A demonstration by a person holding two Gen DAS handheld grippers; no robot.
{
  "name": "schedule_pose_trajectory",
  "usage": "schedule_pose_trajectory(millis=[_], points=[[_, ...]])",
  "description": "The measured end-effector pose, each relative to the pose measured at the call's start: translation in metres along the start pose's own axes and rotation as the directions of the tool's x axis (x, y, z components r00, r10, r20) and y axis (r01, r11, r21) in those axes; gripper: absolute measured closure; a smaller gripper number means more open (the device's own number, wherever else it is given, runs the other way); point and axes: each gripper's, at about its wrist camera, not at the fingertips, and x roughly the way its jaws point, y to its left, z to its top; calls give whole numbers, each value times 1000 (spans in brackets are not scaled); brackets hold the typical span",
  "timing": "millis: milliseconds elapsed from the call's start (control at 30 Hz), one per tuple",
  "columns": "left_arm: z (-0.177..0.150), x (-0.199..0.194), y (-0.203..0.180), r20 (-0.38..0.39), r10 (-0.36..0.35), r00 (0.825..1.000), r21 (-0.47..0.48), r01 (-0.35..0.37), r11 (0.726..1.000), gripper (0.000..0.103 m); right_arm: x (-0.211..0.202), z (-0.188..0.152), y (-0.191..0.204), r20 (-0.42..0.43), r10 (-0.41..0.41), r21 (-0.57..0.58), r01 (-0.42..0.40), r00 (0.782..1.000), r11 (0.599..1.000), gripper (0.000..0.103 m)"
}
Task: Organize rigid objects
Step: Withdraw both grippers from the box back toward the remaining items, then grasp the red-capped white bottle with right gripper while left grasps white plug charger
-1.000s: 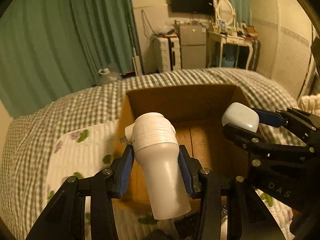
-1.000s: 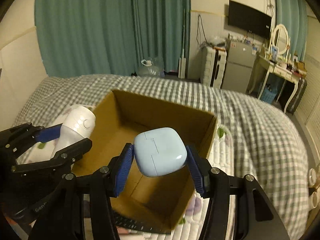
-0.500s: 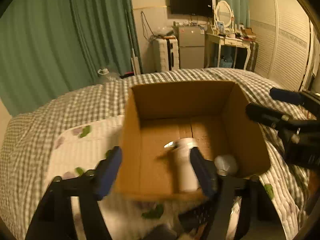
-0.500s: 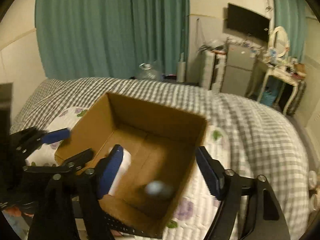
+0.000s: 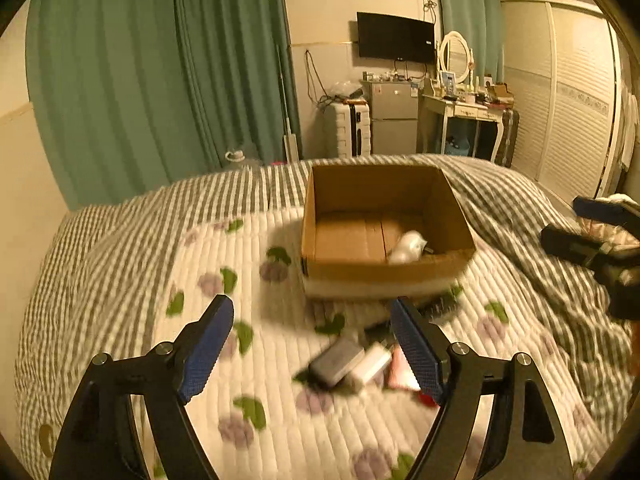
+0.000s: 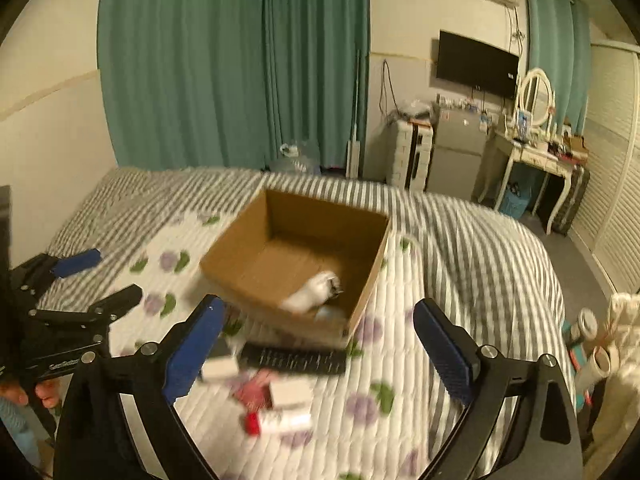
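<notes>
Nearest us, our left gripper [image 5: 310, 346] and right gripper [image 6: 316, 350] both hang spread wide, holding nothing. Just beyond them a blurred clutter [image 6: 276, 400] of small boxes lies on the quilt [image 5: 132, 320], with a black remote [image 6: 294, 360] touching the box's near wall. Farther on, the box [image 5: 384, 272] already holds a white bottle [image 6: 314, 290] and a pale blue case [image 6: 330, 312]. We judge we are between placements, reaching for another piece; the next move calls for lowering onto one item and closing squarely.
</notes>
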Motion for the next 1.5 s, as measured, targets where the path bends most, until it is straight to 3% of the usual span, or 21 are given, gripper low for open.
schedule_pose_trajectory(millis=[133, 367, 500, 633, 767, 833, 900, 1000, 1100, 1233, 1267, 1333, 1400, 1500], points=[[-29, 6, 1, -37, -41, 998, -23, 41, 999, 20, 21, -41, 20, -96, 15, -31, -18, 995, 999, 7], [-72, 40, -2, -106, -31, 994, 40, 35, 999, 20, 92, -107, 26, -310, 8, -69, -31, 951, 997, 7], [-84, 62, -1, -154, -15, 988, 43, 22, 999, 20, 125, -121, 20, -385, 72, -13, -84, 920, 996, 7], [-87, 73, -3, -176, -25, 984, 45, 34, 998, 20, 154, -131, 21, -432, 62, -20, -78, 900, 997, 7], [-84, 82, -7, -186, -39, 982, 46, 48, 998, 20, 166, -132, 18, -440, 101, 28, -98, 892, 995, 8], [-78, 87, -13, -186, -55, 981, 45, 65, 997, 20, 168, -132, 18, -436, 141, 42, -137, 889, 990, 24], [-71, 90, -19, -183, -75, 980, 55, 86, 995, 20, 165, -131, 17, -429, 146, 43, -141, 891, 989, 24], [-64, 101, -33, -206, -70, 976, 102, 93, 990, 20, 146, -121, 8, -357, 163, 85, -141, 920, 986, 24], [-60, 118, -43, -256, -74, 964, 102, 104, 989, 20, 129, -108, 2, -313, 85, 50, -73, 946, 996, 24], [-69, 139, -61, -303, -83, 950, 160, 136, 978, 23, 120, -98, -14, -288, 105, 110, -76, 952, 991, 24], [-73, 144, -65, -317, -86, 944, 173, 146, 974, 29, 120, -96, -17, -286, 90, 108, -61, 954, 992, 24], [-78, 148, -74, -325, -63, 944, 221, 141, 965, 51, 123, -96, -20, -293, 70, 111, -39, 954, 993, 24], [-79, 146, -81, -349, -51, 936, 258, 148, 955, 61, 123, -98, -27, -293, 82, 140, -43, 952, 989, 24], [-81, 146, -85, -374, -42, 927, 267, 151, 952, 63, 127, -99, -39, -264, 207, 279, -131, 942, 951, 24]])
